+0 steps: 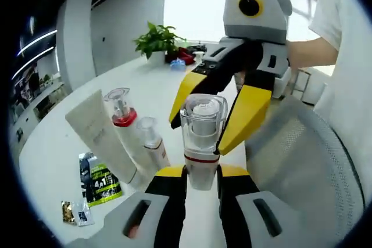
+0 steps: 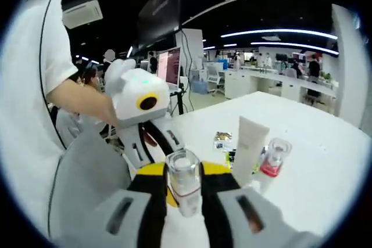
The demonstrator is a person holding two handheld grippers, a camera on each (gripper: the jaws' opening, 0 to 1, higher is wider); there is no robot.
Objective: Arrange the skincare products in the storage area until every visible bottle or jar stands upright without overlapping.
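Left gripper view
My left gripper [image 1: 201, 173]: I see its two black-and-yellow jaws rising from the bottom, pressed against the lower body of the clear bottle [image 1: 202, 140] on either side, closed on it.
Clear bottle: it stands upright between my jaws, with a clear cap, a white pump inside and a red band low on its body.
Right gripper [image 1: 218, 117]: it reaches in from the upper right, jaws spread wide, one yellow finger [image 1: 187, 94] just left of the bottle's cap and the other [image 1: 243, 118] touching or nearly touching its right side. I cannot tell if either presses.
Table [image 1: 52, 161]: white; the other products sit on it to the left of my jaws.
White tube [image 1: 99, 135]: it leans at a slant, cap end toward me.
Red-collared bottle [image 1: 125, 126]: just right of the tube, tilted the same way, beside a smaller white bottle [image 1: 153, 143].
Green sachet [image 1: 100, 181]: flat on the table, left of the tube; a small packet [image 1: 74, 213] lies nearer the edge.
Plant [image 1: 156, 40]: far end of the table.

Right gripper view
My right gripper [image 2: 183, 198]: jaws rise on both sides of the clear bottle [image 2: 183, 183]; whether they grip it I cannot tell here.
Left gripper [image 2: 145, 132]: it sits just behind the bottle, a person's arm [image 2: 81, 100] leading to it.
White tube [image 2: 249, 146]: right of the bottle, with the red-collared bottle [image 2: 272, 161] just beside it.
Sachets [image 2: 222, 139]: on the table [image 2: 325, 166] behind the tube.
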